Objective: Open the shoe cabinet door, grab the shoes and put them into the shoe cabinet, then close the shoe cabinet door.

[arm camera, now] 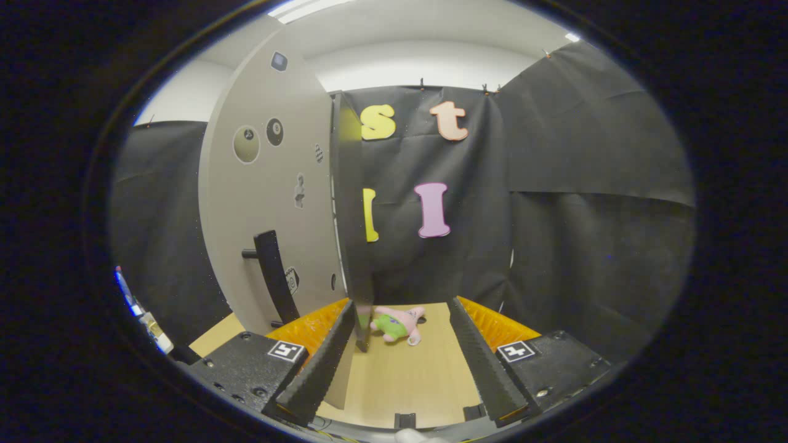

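The shoe cabinet door (pixel 271 203) is a tall grey panel with small stickers, standing to the left ahead of me. Its black bar handle (pixel 274 277) is on the face left of my left finger. The door's dark narrow edge (pixel 354 215) faces me and runs down to the wooden floor just inside my left finger. My gripper (pixel 401 304) is open, with a wide gap between the fingers. Only the door's lower edge stands in that gap, close to the left finger (pixel 320 369). The right finger (pixel 483 357) touches nothing.
A pink and green plush toy (pixel 400 325) lies on the light wooden floor (pixel 418 381) just beyond the fingertips. Black cloth walls close the booth behind and to the right. A small cluttered object (pixel 148 323) sits low at the far left.
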### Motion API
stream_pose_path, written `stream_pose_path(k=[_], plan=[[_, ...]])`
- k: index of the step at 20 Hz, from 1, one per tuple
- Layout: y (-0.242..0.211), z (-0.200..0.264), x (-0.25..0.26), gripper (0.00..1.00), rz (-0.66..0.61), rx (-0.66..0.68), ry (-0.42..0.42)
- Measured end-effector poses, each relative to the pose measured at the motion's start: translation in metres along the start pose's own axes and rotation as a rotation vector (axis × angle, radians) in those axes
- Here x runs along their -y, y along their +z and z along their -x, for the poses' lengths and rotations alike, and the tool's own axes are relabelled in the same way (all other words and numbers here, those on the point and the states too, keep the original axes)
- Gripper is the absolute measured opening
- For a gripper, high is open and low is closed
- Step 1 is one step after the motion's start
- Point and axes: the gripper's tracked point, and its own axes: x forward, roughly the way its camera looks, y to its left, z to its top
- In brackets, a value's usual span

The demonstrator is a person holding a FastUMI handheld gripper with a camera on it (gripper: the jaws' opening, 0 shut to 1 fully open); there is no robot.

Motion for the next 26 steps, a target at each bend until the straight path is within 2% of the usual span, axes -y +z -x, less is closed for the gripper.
stream_pose_path(k=[5, 10, 16, 20, 26], plan=[[0.005, -0.026, -0.03, 0.99, 0.011, -0.007, 0.124], [0.009, -0.03, -0.049, 0.99, 0.016, 0.004, 0.158], [0.011, -0.026, -0.059, 0.98, 0.056, 0.012, 0.094], [0.009, -0.019, -0.07, 0.94, 0.059, 0.011, 0.015], [0.003, -0.017, -0.096, 0.93, 0.057, 0.012, -0.039]])
